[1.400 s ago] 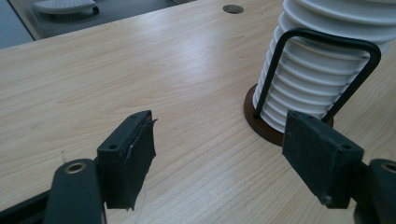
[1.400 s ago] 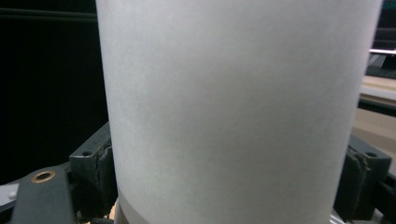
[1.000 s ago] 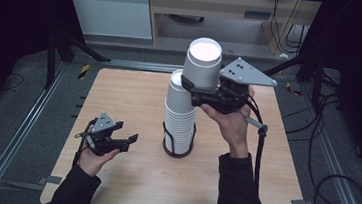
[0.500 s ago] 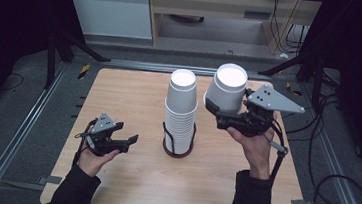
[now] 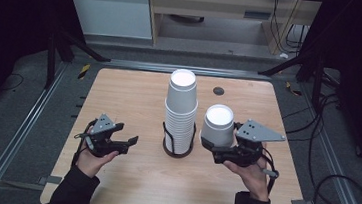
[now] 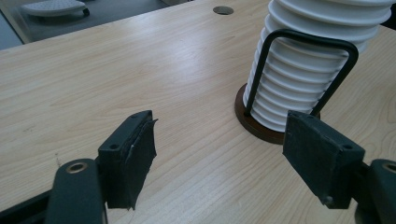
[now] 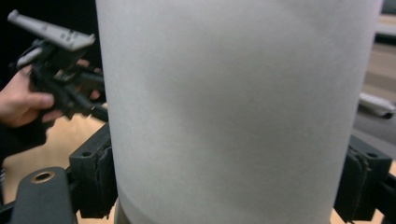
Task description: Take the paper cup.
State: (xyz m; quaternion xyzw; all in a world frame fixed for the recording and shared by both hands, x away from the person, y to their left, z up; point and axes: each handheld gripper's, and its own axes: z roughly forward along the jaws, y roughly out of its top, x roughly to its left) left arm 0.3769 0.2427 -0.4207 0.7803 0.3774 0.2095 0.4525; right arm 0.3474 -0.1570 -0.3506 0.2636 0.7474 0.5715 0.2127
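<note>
Paper cup (image 5: pixel 217 124), plain white and upside down, sits right of centre in the high view, pinched across its wall by the right gripper (image 5: pixel 214 148), just right of the stack of white paper cups (image 5: pixel 181 109) and apart from it. In the right gripper view the cup (image 7: pixel 233 107) spans the middle of the frame, a black pad pressing on each flank.

It should handle as very light and thin-walled: stiff enough to keep its shape under a gentle squeeze, easily dented or ovalled by a hard one. The matte paper probably gives the pads fair grip. I would hold it across the middle of the wall, as now, or lower near the rolled rim, where it is stiffest.

The stack stands in a black wire holder (image 6: pixel 299 70) on a round brown base (image 6: pixel 254 126), at centre of the wooden table (image 5: pixel 134 92). The left gripper (image 5: pixel 127 144), lower left, is spread with nothing between its pads.

No brand, label or writing is readable anywhere.
</note>
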